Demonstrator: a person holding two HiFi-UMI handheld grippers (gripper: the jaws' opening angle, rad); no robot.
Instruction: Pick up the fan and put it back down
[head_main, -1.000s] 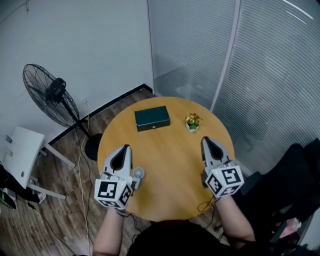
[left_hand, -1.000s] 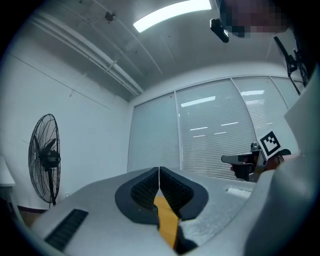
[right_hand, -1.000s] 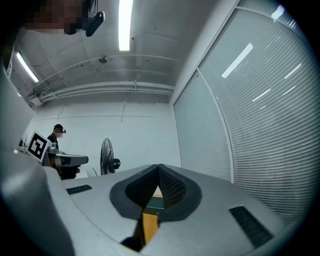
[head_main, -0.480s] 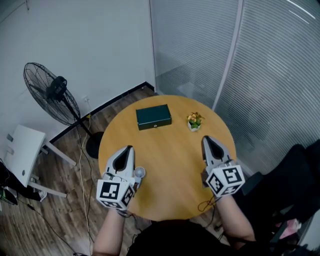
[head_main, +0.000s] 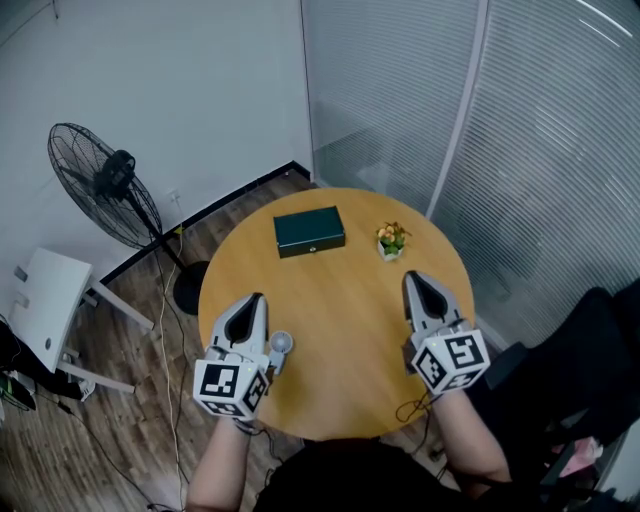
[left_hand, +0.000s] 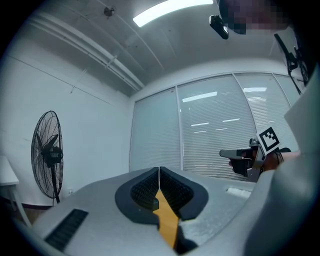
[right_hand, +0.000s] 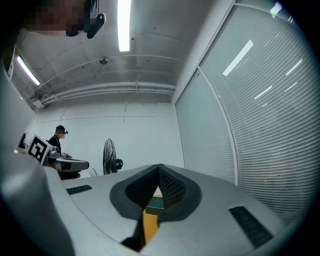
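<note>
A small white hand fan with a round head (head_main: 281, 343) lies on the round wooden table (head_main: 340, 330), close against the right side of my left gripper (head_main: 250, 300). That gripper rests on the table's left part, jaws shut and empty, pointing away from me (left_hand: 159, 172). My right gripper (head_main: 415, 281) lies on the table's right part, also shut with nothing held (right_hand: 159, 170). A tall black standing fan (head_main: 105, 195) stands on the floor left of the table; it also shows in the left gripper view (left_hand: 46, 155) and the right gripper view (right_hand: 110, 156).
A dark green box (head_main: 310, 232) and a small potted plant (head_main: 390, 241) sit at the table's far side. A white stand (head_main: 45, 310) and cables are on the floor at left. Glass walls with blinds (head_main: 520, 150) close off the right. A person (right_hand: 57, 137) stands far back.
</note>
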